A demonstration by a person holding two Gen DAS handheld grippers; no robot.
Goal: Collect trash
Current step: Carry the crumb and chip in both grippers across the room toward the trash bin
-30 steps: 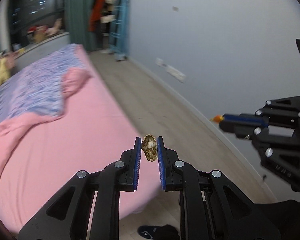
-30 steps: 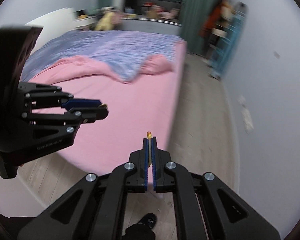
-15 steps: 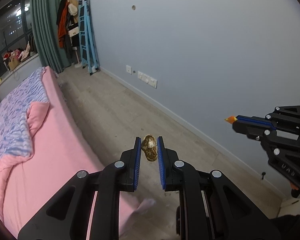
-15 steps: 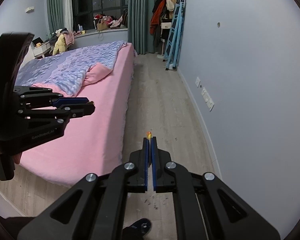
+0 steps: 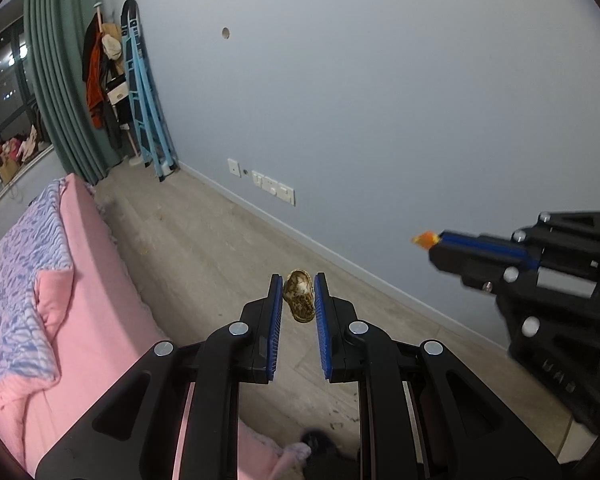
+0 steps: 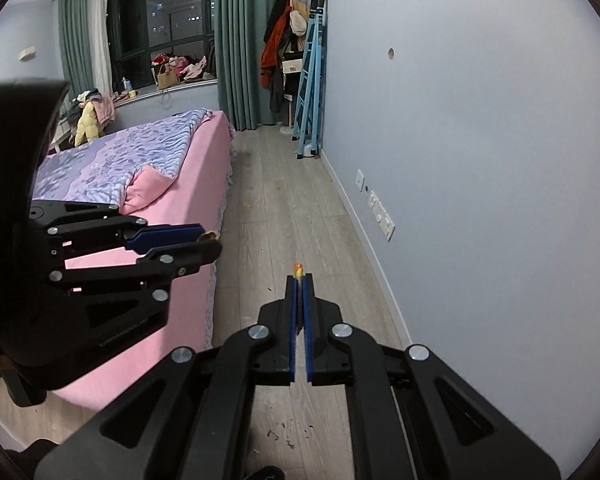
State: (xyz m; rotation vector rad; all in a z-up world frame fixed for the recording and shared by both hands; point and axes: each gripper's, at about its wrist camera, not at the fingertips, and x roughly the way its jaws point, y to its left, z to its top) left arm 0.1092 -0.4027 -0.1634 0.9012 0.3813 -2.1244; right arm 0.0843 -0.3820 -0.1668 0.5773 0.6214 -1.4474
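Observation:
My left gripper [image 5: 298,292] is shut on a brown, mottled nut shell [image 5: 299,295], held in the air above the wooden floor. It also shows at the left of the right wrist view [image 6: 204,240], with the shell tip [image 6: 209,235] just visible. My right gripper [image 6: 299,280] is shut on a thin orange scrap [image 6: 298,269] that sticks out past the blue pads. In the left wrist view the right gripper [image 5: 434,242] is at the right, the orange scrap [image 5: 425,239] at its tip.
A bed with a pink sheet [image 6: 172,220] and a purple patterned blanket [image 6: 112,160] stands to the left. A blue-grey wall [image 6: 480,160] with sockets [image 6: 380,216] runs along the right. A blue folded ladder [image 6: 310,92] and coat rack [image 6: 280,52] stand at the far end. Small crumbs [image 6: 292,436] lie on the floor.
Both grippers have swung from over the bed to the right, toward the floor strip and the wall. Each keeps its grip on its piece of trash.

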